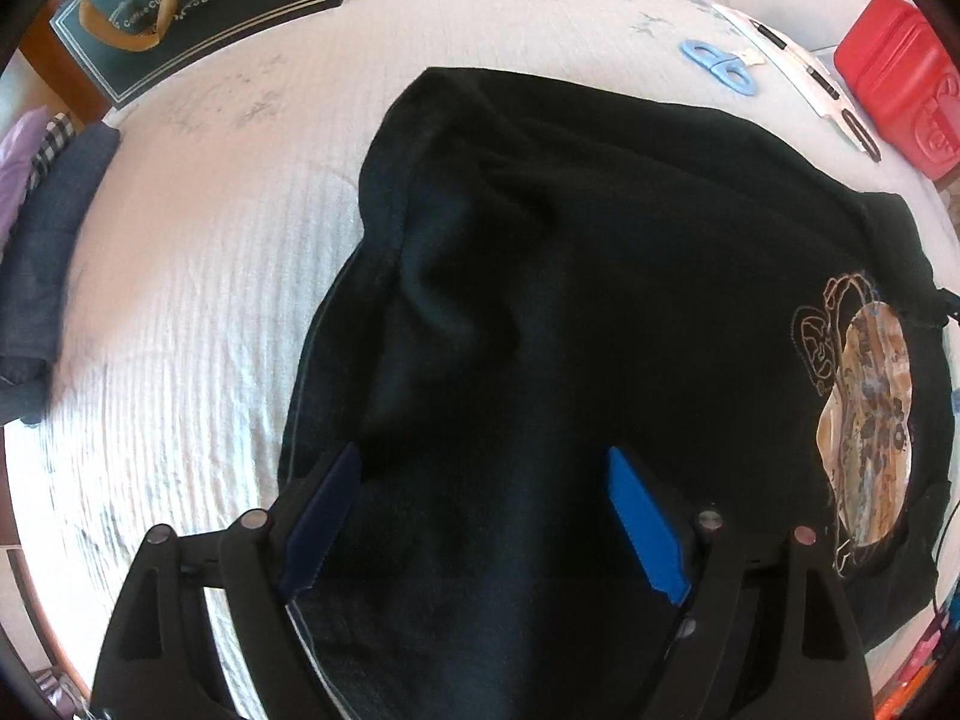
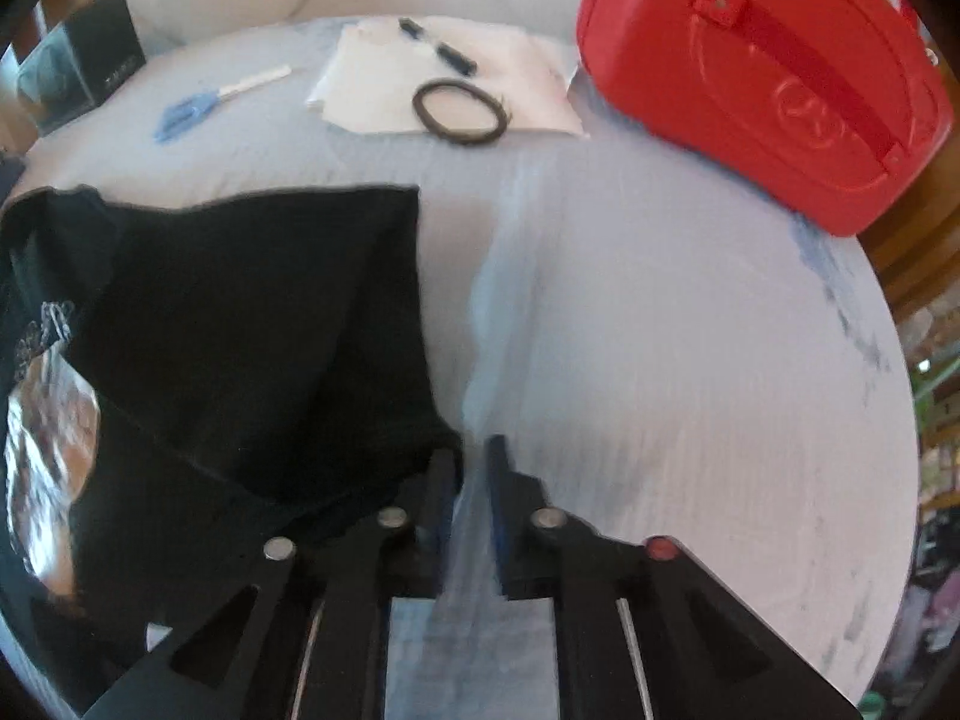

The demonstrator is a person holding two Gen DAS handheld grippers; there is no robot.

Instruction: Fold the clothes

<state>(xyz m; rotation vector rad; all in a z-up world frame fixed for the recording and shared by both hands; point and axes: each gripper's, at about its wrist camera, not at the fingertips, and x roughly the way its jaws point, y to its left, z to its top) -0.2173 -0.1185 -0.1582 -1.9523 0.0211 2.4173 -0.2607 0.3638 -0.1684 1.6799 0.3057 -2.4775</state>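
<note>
White ribbed cloth [image 1: 198, 300] is spread over the round table, and a cream sofa is seen behind it. On this cloth the black T-shirt [image 1: 570, 300] is laid, with its printed picture [image 1: 870, 420] turned upward on the right side of the left wrist view. Some folding seems already done, as one part of the fabric is laid over the body and a long crease is seen along the left edge. The garment is not yet a neat packet: wrinkles remain and one sleeve [image 2: 252, 312] is spread out toward the bare cloth.

The left gripper [image 1: 486, 516] is held low over the shirt, with its jaws wide apart and black fabric between them; nothing is pinched. The right gripper [image 2: 474, 480] is placed just beside the sleeve edge, with its jaws almost together. Only a narrow gap is seen, and pale cloth shows through it, so no shirt fabric seems to be held.

Around the work, a red case [image 2: 762, 78], blue scissors [image 1: 717, 63], a dark boxed set [image 1: 198, 6] and a folded dark garment [image 1: 48, 252] are seen. It is judged that the sleeve must be turned inward and the shirt halved.
</note>
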